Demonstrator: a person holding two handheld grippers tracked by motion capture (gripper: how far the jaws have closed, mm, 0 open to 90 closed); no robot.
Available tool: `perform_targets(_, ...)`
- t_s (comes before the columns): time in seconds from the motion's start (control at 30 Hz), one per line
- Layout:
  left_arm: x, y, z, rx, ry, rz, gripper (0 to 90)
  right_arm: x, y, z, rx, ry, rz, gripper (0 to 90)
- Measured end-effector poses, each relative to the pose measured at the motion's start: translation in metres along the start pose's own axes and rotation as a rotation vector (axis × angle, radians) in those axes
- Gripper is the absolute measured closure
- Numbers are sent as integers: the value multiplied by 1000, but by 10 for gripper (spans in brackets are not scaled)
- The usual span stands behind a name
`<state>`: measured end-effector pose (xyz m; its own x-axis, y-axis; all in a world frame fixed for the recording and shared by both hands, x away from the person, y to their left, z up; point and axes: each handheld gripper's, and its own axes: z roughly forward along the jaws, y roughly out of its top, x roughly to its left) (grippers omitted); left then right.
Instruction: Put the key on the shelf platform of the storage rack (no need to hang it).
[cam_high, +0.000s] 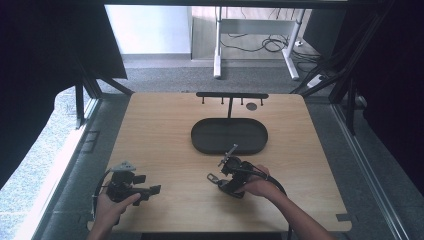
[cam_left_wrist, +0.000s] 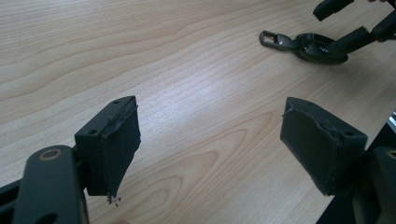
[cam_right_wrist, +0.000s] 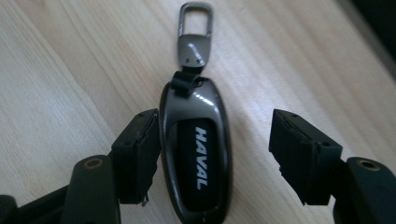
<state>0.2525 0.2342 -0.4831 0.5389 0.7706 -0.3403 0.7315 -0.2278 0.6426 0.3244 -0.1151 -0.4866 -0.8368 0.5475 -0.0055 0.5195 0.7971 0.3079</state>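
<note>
Glossy dark key fob (cam_right_wrist: 196, 154) — "HAVAL" lettering, metal clasp — lies between the released right claw (cam_right_wrist: 217, 156); left claw (cam_left_wrist: 210, 149) released.

Soft daylight, dark surrounds, blurred close-ups

the table (cam_high: 165, 150) is pale wood with a wavy brown grain. on it the oval tray (cam_high: 229, 136) is matt black, as is the rack (cam_high: 232, 95) at the far edge, beside a small grey disc (cam_high: 251, 106). the key fob (cam_right_wrist: 196, 154) is glossy dark grey with a black centre panel bearing white letters "haval"; its clip (cam_right_wrist: 194, 32) is dull grey metal. the left gripper (cam_left_wrist: 210, 149) and the right gripper (cam_right_wrist: 215, 158) are black. the floor (cam_high: 160, 77) is speckled grey.
</note>
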Motion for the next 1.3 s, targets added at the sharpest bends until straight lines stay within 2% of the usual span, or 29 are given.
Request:
perform_targets(0.2,-1,0,1,5,2,4,202,5,0,10,39,-2,-29,365)
perform_targets(0.4,0,0,2,8,0,4,202,5,0,16,62,3,-33,401)
perform_targets(0.5,-1,0,2,10,-1,5,202,4,1,19,78,20,-40,438)
perform_targets(0.6,-1,0,3,10,-1,5,202,4,2,19,77,18,-41,480)
perform_targets(0.83,-1,0,3,10,-1,8,202,3,4,19,86,20,-34,492)
perform_targets(1.07,0,0,1,2,2,4,202,-3,4,15,61,43,-14,495)
perform_targets(1.23,-1,1,1,2,2,8,202,-4,7,1,13,59,-2,496)
perform_targets(1.3,-1,1,1,1,3,10,202,-7,10,-10,-16,64,10,496)
